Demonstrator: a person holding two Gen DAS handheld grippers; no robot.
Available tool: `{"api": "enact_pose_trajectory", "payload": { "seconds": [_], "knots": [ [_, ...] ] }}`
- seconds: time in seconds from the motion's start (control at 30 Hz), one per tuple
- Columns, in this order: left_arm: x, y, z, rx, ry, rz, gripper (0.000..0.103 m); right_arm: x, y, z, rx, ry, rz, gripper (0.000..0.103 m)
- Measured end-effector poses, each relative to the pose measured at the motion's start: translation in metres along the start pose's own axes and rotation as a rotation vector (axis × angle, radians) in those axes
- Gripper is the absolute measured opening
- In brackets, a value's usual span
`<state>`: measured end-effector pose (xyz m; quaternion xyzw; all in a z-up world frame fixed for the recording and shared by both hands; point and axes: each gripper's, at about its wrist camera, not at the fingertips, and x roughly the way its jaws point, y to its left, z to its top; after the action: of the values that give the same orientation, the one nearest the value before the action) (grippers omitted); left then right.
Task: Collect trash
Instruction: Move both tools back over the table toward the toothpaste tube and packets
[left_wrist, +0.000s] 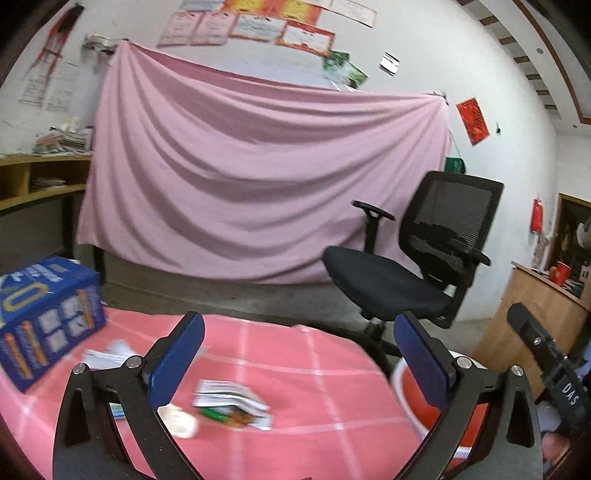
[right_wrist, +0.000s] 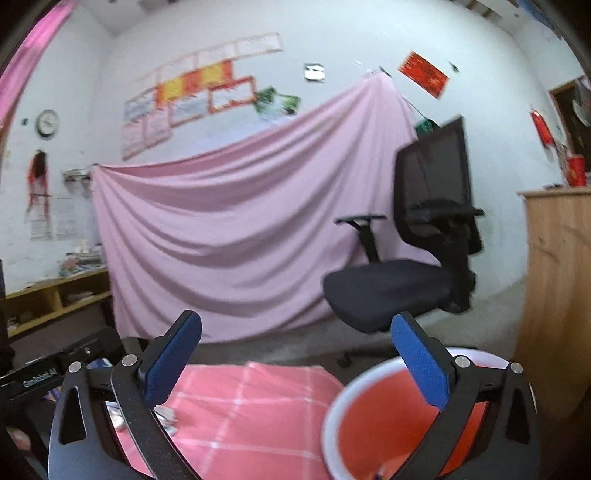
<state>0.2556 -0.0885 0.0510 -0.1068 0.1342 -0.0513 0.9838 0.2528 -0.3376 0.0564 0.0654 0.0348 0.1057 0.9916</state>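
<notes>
My left gripper (left_wrist: 299, 354) stands wide open above a table under a pink checked cloth (left_wrist: 295, 373), with nothing between its blue pads. Below it lie a crumpled printed wrapper (left_wrist: 232, 402), a small cream-coloured scrap (left_wrist: 179, 421) and white paper scraps (left_wrist: 107, 356). A red bucket with a white rim (left_wrist: 417, 406) sits at the table's right edge. My right gripper (right_wrist: 295, 358) is also wide open and empty, held over the near side of the bucket (right_wrist: 380, 417), which shows a small dark item at its bottom. A silvery wrapper (right_wrist: 166, 417) lies by its left finger.
A blue printed box (left_wrist: 48, 317) stands on the table's left side. A black office chair (left_wrist: 413, 266) is beyond the table, before a hanging pink sheet (left_wrist: 258, 177). A wooden cabinet (right_wrist: 557, 295) stands at the right, wooden shelves (left_wrist: 33, 184) at the left.
</notes>
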Motion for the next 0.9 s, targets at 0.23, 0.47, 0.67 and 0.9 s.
{"api": "enact_pose_trajectory", "payload": {
  "seconds": [0.23,0.47,0.67,0.9],
  "knots": [
    [-0.03,0.036,-0.004,0.03,-0.065,0.092,0.101,0.004,0.043,-0.004,-0.066,-0.049,0.116,0.103],
    [-0.054,0.063,-0.015,0.096,-0.077,0.141,0.101,0.012,0.082,-0.017,-0.148,-0.026,0.223,0.103],
    [-0.055,0.079,-0.035,0.171,0.005,0.18,0.101,0.033,0.102,-0.036,-0.184,0.098,0.264,0.103],
    [-0.032,0.102,-0.041,0.11,0.163,0.15,0.1,0.059,0.095,-0.052,-0.137,0.273,0.234,0.103]
  ]
}}
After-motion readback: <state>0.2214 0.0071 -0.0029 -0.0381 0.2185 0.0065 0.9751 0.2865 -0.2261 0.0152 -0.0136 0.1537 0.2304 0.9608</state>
